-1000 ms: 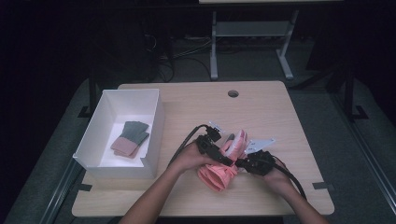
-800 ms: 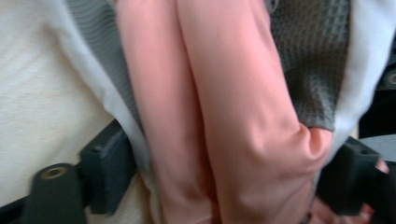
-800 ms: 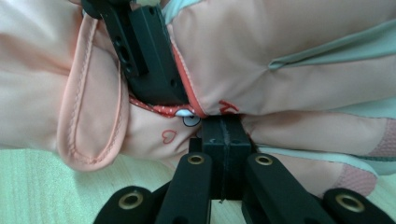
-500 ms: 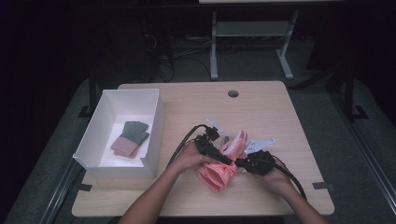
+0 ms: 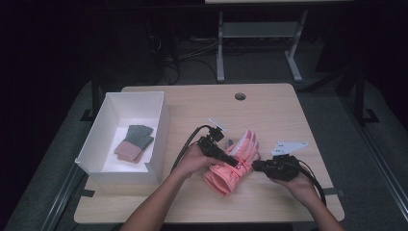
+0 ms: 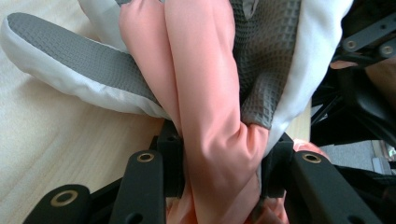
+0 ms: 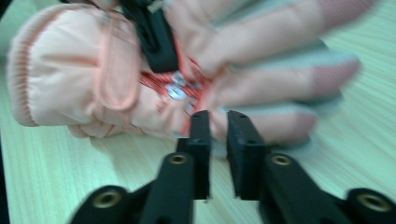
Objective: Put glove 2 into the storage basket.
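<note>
Left tongs [image 6: 219, 182] have just been closing and now pinch the pink glove [image 5: 231, 161] near the bench's front edge; right tongs [image 7: 217, 121], just opening, stand narrow and empty beside it. That bunched fabric could slip free if lifted one-sided.
</note>
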